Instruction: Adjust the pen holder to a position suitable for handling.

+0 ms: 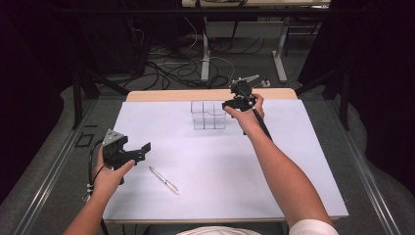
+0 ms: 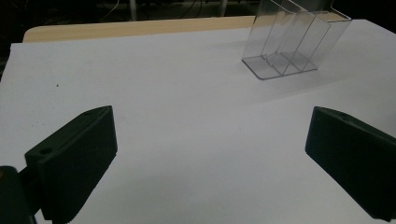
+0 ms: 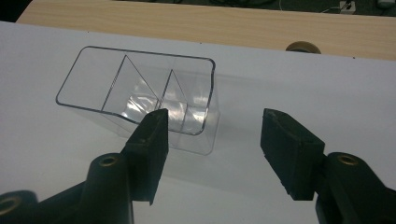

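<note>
Hovering my right claw (image 3: 212, 140) wide open and empty just beside the clear divided organizer (image 3: 140, 93) at the tabletop's (image 1: 274, 161) far middle, I risk a jaw clipping its thin rim and tipping or sliding it. My left claw (image 2: 208, 158), also wide open and empty, waits near the pen (image 1: 164, 180).

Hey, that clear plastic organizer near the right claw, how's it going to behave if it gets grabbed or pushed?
The clear organizer looks like thin, hard plastic with dividers, so it is probably stiff and light. Its glossy walls may be slippery between the open jaws of the right claw. Sitting empty on the smooth white sheet, it would likely slide rather than tip when nudged low.
</note>
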### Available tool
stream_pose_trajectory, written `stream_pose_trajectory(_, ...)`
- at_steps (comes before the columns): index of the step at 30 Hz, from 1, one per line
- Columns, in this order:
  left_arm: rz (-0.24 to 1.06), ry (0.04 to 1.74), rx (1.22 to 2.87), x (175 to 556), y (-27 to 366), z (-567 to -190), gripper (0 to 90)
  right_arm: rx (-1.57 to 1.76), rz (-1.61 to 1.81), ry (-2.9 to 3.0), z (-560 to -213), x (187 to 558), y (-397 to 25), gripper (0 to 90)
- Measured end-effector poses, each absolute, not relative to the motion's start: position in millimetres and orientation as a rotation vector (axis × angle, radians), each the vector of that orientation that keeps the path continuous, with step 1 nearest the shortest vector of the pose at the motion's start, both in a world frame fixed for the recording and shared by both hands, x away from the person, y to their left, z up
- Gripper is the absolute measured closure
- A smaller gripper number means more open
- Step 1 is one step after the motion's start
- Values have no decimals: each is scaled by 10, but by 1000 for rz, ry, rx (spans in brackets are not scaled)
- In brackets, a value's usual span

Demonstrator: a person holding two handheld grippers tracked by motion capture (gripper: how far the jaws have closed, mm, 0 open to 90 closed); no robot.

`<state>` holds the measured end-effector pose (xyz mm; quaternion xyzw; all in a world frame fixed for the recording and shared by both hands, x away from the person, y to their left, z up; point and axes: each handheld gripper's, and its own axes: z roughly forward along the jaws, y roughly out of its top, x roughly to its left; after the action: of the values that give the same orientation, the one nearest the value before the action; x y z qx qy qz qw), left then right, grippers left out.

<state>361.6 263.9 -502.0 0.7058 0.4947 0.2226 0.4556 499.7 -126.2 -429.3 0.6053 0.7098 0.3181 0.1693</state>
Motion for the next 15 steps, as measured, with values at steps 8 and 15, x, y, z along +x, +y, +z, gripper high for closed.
stream_pose_trajectory(8, 546, 1227, 1727, 3617, 2656, -5025, 21, 1775, 878, 1992, -4387, 5098, -1213, 540)
stream_pose_trajectory(15, 549, 1232, 1725, 3615, 2675, -5020, 21, 1823, 887, 1971, -4451, 5168, -1243, 604)
